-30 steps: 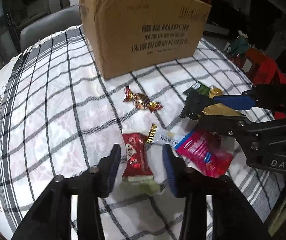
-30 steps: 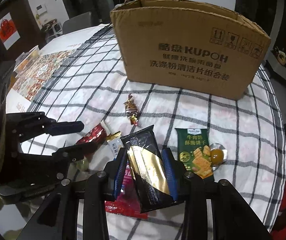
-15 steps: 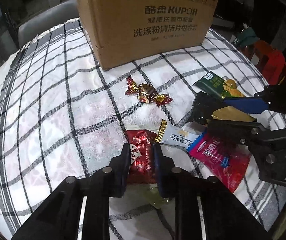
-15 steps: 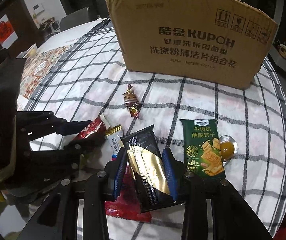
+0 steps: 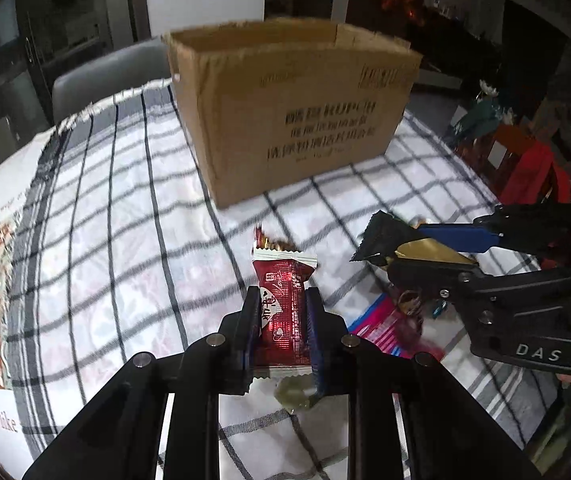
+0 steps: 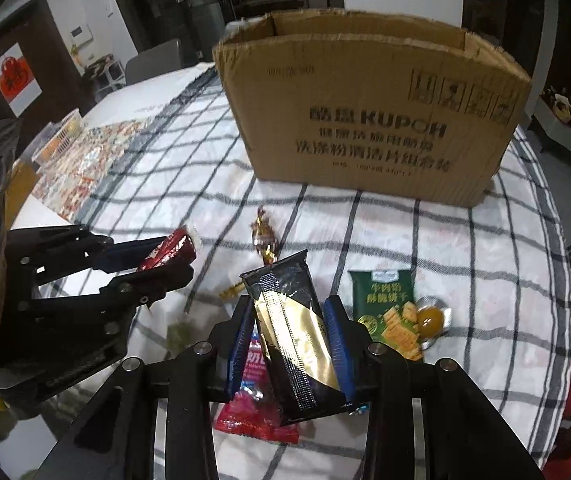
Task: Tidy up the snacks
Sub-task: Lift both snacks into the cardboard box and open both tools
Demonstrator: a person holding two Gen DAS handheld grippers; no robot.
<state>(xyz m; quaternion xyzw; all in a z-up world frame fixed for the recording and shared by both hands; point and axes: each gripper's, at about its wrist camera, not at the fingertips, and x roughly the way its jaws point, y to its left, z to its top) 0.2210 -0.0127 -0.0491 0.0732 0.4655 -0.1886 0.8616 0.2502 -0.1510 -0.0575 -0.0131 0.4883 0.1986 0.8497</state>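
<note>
My left gripper (image 5: 281,304) is shut on a red snack packet (image 5: 281,308) and holds it above the checked tablecloth (image 5: 125,208). My right gripper (image 6: 291,318) is shut on a black and gold snack packet (image 6: 297,336), also lifted; it shows in the left wrist view (image 5: 393,240). An open brown cardboard box (image 6: 369,120) stands at the back of the table, beyond both grippers. A gold twist-wrapped candy (image 6: 263,236), a green cracker packet (image 6: 389,312), a round yellow candy (image 6: 431,320) and a pink packet (image 6: 253,412) lie on the cloth.
A small pale green candy (image 5: 293,392) lies under my left gripper. A grey chair (image 5: 105,76) stands behind the table at the left. Red bags (image 5: 525,164) sit off the table's right edge. A patterned mat (image 6: 81,168) lies at the far left.
My left gripper shut on the red packet and lifted it off the cloth. My right gripper rose a little with the black and gold packet still in it.
</note>
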